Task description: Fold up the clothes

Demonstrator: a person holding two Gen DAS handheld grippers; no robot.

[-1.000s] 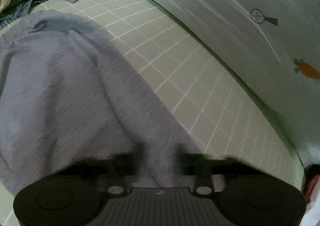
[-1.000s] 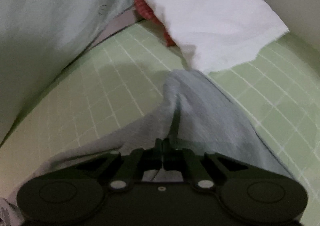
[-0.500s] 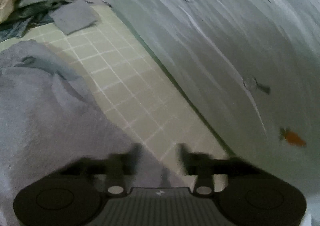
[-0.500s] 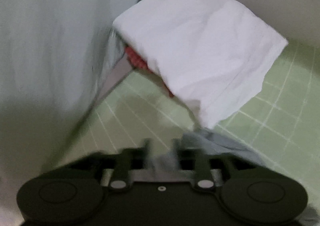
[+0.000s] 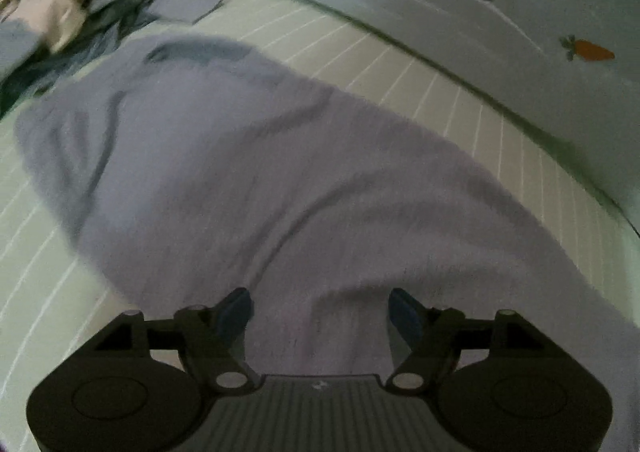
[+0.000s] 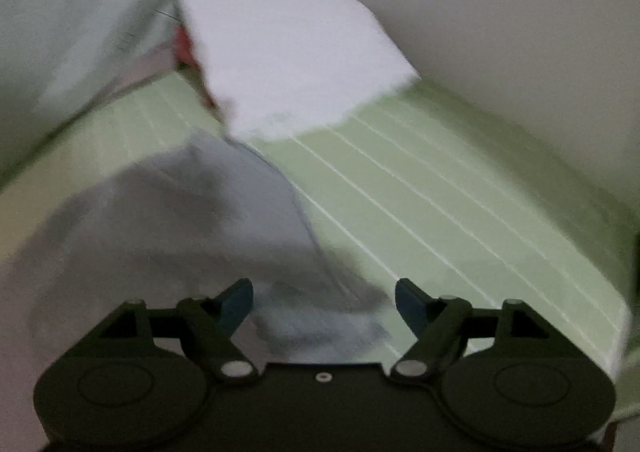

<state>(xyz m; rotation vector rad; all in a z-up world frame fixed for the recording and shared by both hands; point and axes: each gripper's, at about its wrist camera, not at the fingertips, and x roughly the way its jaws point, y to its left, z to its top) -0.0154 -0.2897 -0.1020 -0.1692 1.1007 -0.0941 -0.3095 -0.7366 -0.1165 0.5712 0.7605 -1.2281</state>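
Bed (image 5: 400,64): green checked sheet lying under everything.
Grey garment (image 5: 248,172): lying spread on the bed, beneath both grippers.
Clothes pile (image 5: 68,8): sitting beyond it.
Left gripper (image 5: 320,302): fingers just opening, gripping nothing.
Right gripper (image 6: 324,294): likewise standing apart, empty.

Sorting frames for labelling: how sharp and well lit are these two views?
Left wrist: dim, fisheye-bent, grey garment and clothes pile softly blurred. Right wrist: brighter, strong motion smear on white cloth and bed; gripper bodies stay sharp.
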